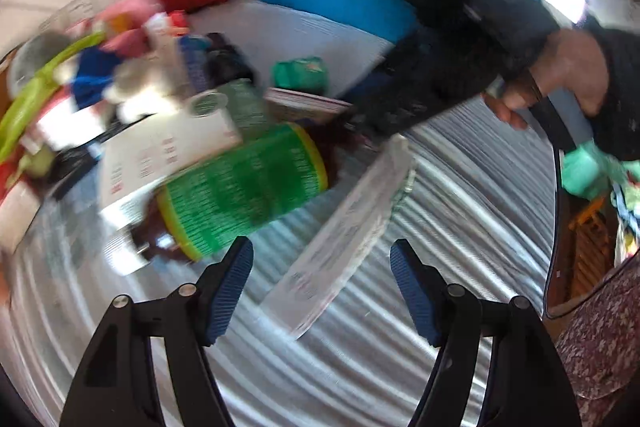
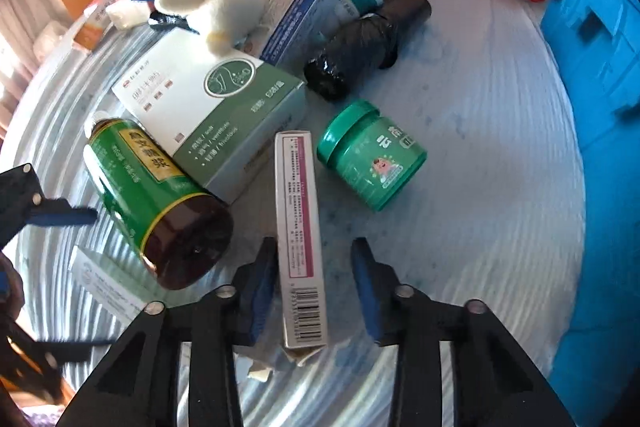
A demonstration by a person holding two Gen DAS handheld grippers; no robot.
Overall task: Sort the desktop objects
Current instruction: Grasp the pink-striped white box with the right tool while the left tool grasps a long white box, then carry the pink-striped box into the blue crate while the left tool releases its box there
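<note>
Pink-edged barcoded box (image 2: 298, 227) ungripped between parted pads of right claw (image 2: 314, 287); left claw (image 1: 322, 291) spread, empty.

Gold panel with Chinese characters ending in 糖浆 on the green-labelled brown bottle (image 2: 152, 195), lying at eight o'clock in the right wrist view. White Chinese print, too small to read, on the green-and-white box (image 2: 212, 115) at eleven o'clock. Barcode, digits unreadable, at the near end of the narrow pink-and-white box (image 2: 298, 227), dead centre. Everything blurred past reading in the left wrist view.
</note>
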